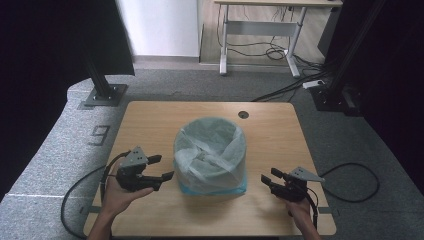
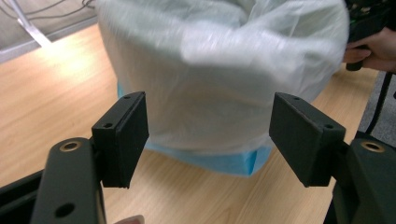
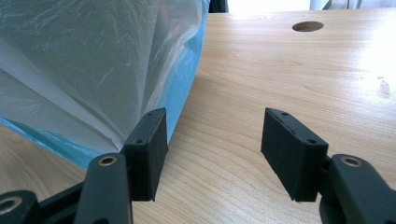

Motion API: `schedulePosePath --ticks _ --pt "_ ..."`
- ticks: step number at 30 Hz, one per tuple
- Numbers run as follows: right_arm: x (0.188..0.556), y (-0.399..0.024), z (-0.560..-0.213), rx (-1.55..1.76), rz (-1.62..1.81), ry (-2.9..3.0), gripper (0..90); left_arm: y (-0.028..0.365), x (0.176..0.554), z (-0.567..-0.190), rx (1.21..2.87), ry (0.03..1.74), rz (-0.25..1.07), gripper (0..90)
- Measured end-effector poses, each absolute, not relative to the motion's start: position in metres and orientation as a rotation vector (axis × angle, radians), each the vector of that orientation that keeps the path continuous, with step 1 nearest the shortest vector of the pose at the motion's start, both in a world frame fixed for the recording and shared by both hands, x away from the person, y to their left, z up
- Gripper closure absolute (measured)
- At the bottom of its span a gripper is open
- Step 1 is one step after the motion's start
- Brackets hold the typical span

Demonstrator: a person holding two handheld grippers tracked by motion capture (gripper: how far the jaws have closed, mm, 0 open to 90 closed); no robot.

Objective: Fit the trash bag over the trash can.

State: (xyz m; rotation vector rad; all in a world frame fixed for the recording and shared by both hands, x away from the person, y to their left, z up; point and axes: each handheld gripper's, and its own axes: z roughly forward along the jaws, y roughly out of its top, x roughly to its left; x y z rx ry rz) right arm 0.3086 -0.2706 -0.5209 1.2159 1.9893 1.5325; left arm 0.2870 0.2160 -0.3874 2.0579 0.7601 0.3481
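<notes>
Flanking lined bin, left tool, right tool gaping, empty.

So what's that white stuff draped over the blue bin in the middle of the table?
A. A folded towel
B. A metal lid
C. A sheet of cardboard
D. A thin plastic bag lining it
D: the blue bin wears a thin, crinkled, see-through white plastic bag, tucked into its mouth and hanging down its sides almost to the table, so that just a blue strip shows at the bottom.
</notes>
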Motion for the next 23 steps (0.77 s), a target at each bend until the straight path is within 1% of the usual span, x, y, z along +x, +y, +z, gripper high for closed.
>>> schedulePosePath --ticks 12,23 --pt "0.309 -0.271 -0.522 1.219 1.525 1.989 39.9 0.237 0.288 -0.42 2.051 0.851 0.325 28.4" --pt "0.309 -0.271 -0.522 1.218 1.522 1.989 39.8 0.24 0.292 -0.425 2.045 0.871 0.306 28.4"
